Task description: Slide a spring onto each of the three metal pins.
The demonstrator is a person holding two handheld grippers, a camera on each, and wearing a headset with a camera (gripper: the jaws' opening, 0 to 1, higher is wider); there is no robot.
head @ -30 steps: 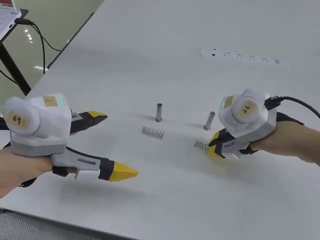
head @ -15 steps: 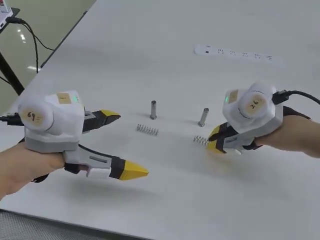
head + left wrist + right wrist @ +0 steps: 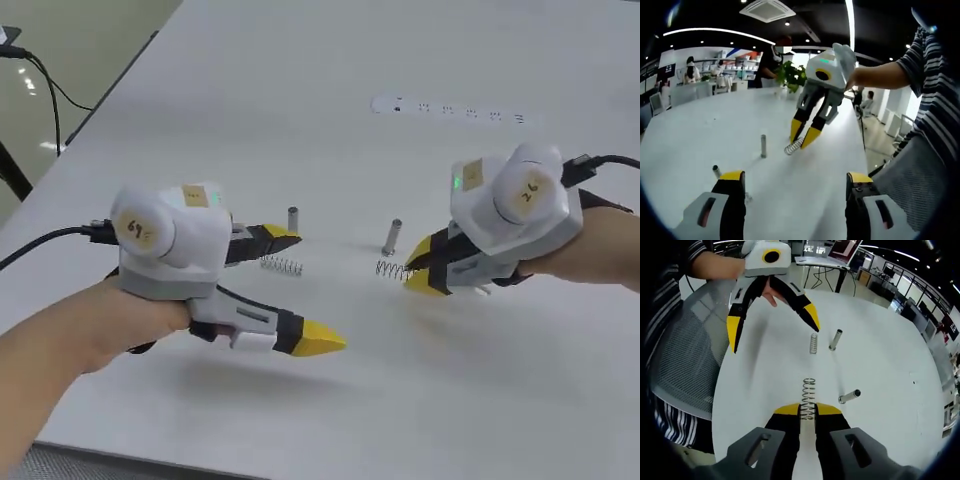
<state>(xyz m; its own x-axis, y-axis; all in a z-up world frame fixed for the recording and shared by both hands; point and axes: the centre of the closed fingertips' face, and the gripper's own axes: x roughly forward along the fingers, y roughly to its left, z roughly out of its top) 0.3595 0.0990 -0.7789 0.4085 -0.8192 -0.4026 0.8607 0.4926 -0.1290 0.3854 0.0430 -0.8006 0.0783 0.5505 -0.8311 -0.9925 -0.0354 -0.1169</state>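
Two short metal pins stand upright on the white table: the left pin (image 3: 293,219) (image 3: 716,171) (image 3: 835,340) and the right pin (image 3: 392,237) (image 3: 763,145) (image 3: 849,396). My right gripper (image 3: 420,272) (image 3: 807,411) is shut on one end of a spring (image 3: 391,268) (image 3: 794,146) (image 3: 808,392), just beside the right pin. A second spring (image 3: 282,265) (image 3: 813,343) lies flat in front of the left pin. My left gripper (image 3: 300,288) (image 3: 796,177) hangs wide open, its far jaw tip close to that loose spring, with nothing between its jaws.
A white power strip (image 3: 455,110) lies at the back of the table. The table's left edge (image 3: 120,75) drops to the floor, where a black cable (image 3: 40,75) runs. People stand far behind the table (image 3: 690,70).
My left gripper has moved right, up to the loose spring and the left pin. The right gripper stays shut on its spring beside the right pin. The head camera has shifted.
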